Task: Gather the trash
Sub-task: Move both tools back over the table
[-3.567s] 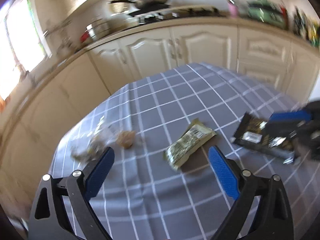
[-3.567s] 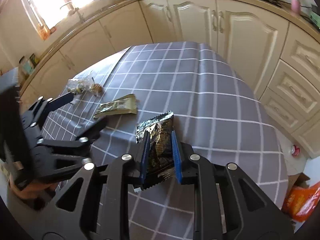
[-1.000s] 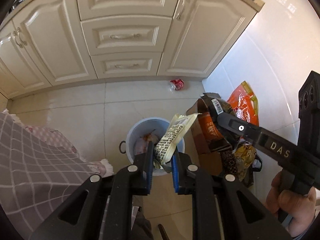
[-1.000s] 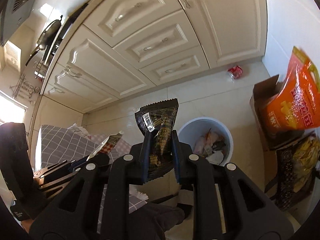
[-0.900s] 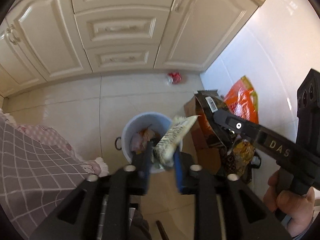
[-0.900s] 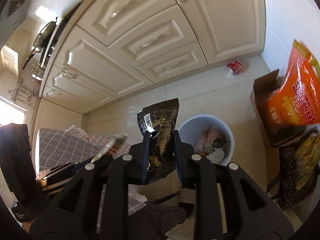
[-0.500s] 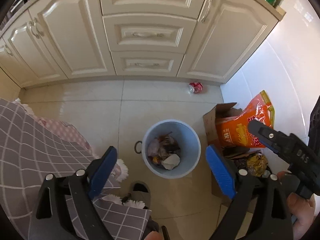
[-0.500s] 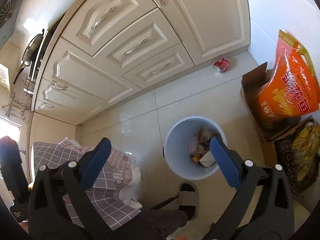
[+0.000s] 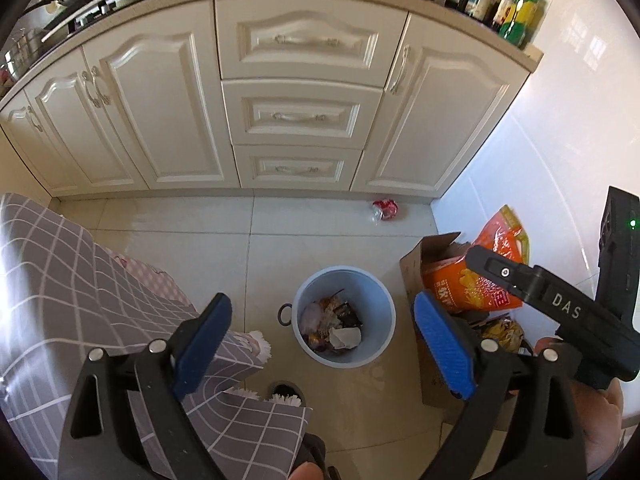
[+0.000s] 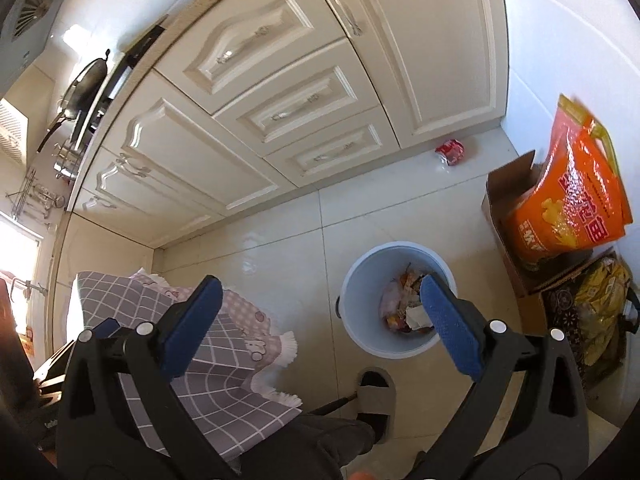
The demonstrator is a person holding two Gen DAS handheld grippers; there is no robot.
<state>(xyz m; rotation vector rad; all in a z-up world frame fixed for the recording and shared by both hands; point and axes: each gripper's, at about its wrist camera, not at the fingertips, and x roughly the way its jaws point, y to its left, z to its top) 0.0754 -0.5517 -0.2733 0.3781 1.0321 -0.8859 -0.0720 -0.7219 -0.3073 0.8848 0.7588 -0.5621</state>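
A light blue trash bin (image 9: 380, 312) stands on the tiled floor below me, with several wrappers lying in it; it also shows in the right wrist view (image 10: 360, 280). My left gripper (image 9: 322, 344) is open and empty above the bin. My right gripper (image 10: 318, 328) is open and empty, its right finger over the bin's mouth. The right gripper's body (image 9: 560, 312) shows at the right of the left wrist view.
A grey checked tablecloth (image 9: 60, 300) hangs at the left. Cream cabinets (image 9: 296, 120) run along the back. A cardboard box with an orange bag (image 10: 568, 204) stands right of the bin. A red crumpled wrapper (image 9: 385, 209) lies by the cabinet base. A slippered foot (image 10: 374, 392) stands near the bin.
Both grippers opened and the green-white wrapper and the black wrapper left them over the bin. Since half a second ago both views have risen slightly away from the bin.
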